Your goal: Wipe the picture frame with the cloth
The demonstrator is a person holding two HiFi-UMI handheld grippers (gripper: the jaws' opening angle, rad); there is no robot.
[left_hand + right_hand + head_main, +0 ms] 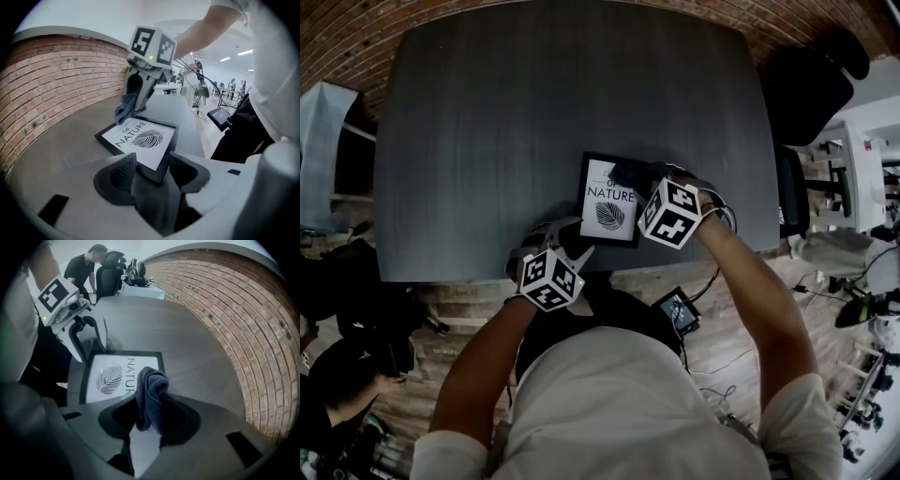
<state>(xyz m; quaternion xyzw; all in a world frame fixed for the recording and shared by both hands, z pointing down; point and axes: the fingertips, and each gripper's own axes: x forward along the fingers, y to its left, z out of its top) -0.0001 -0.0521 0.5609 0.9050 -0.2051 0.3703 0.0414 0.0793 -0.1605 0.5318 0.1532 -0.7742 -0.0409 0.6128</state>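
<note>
A black picture frame [609, 200] with a white leaf print lies flat near the front edge of the dark grey table [487, 141]. My right gripper [630, 178] is shut on a bunched dark blue cloth [151, 397], which hangs over the frame's [119, 376] top part. In the left gripper view the cloth [125, 110] touches the frame's [140, 139] far edge. My left gripper [152, 172] straddles the frame's near corner, with a pad against each edge. In the head view it [572, 242] sits at the frame's lower left corner.
A black office chair [811, 84] stands off the table's right side. A small lit screen [678, 311] lies on the floor by my legs. A brick wall [243, 324] runs beyond the table. Across the room a person [86, 268] stands beside another chair [110, 273].
</note>
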